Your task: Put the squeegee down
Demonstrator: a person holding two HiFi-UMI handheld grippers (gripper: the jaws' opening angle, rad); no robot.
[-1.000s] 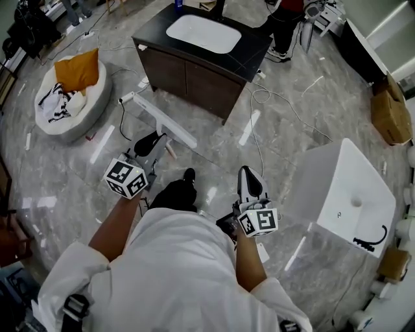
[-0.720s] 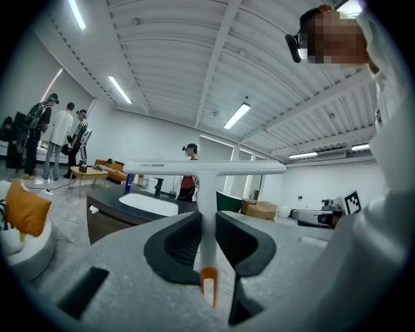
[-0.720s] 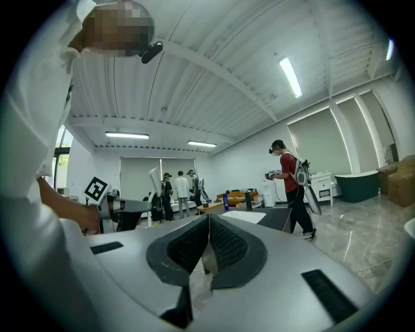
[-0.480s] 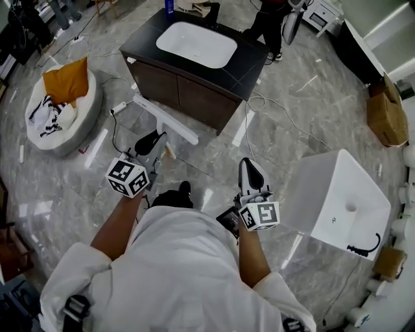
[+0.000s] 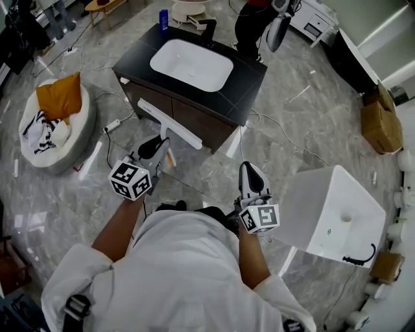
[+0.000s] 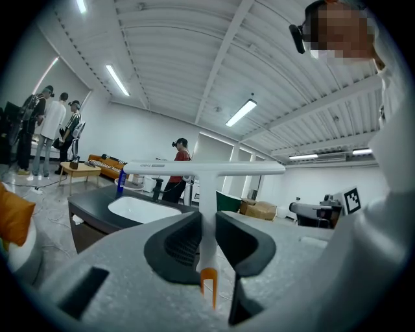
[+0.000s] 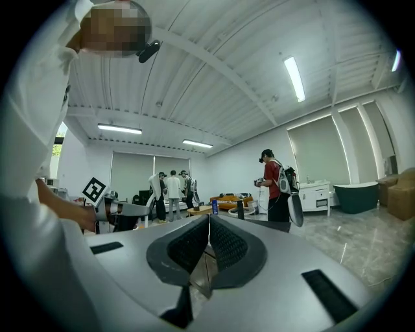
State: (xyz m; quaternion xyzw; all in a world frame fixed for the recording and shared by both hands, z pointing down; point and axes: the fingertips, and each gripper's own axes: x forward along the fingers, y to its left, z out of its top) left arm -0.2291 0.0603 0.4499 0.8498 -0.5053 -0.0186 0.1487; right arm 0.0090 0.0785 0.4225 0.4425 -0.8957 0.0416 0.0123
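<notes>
A white T-shaped squeegee (image 5: 169, 125) with an orange handle end is held in my left gripper (image 5: 154, 148), just in front of the vanity. In the left gripper view the handle of the squeegee (image 6: 206, 214) stands upright between the two dark pads, and its long blade crosses the top. My left gripper (image 6: 206, 237) is shut on it. My right gripper (image 5: 251, 177) hangs lower right over the floor, apart from the squeegee. In the right gripper view that gripper (image 7: 209, 243) has its pads pressed together with nothing between them.
A dark vanity (image 5: 249, 71) with a white basin (image 5: 191, 65) stands ahead. A white cabinet (image 5: 324, 211) is at the right, a round cushion bed (image 5: 55, 126) at the left. Cables (image 5: 279, 133) trail over the marble floor. A person (image 5: 256, 19) stands behind the vanity.
I have stepped closer to the vanity. The left gripper has carried the squeegee forward, so its blade now overlaps the vanity's front. The right gripper has hardly shifted.
</notes>
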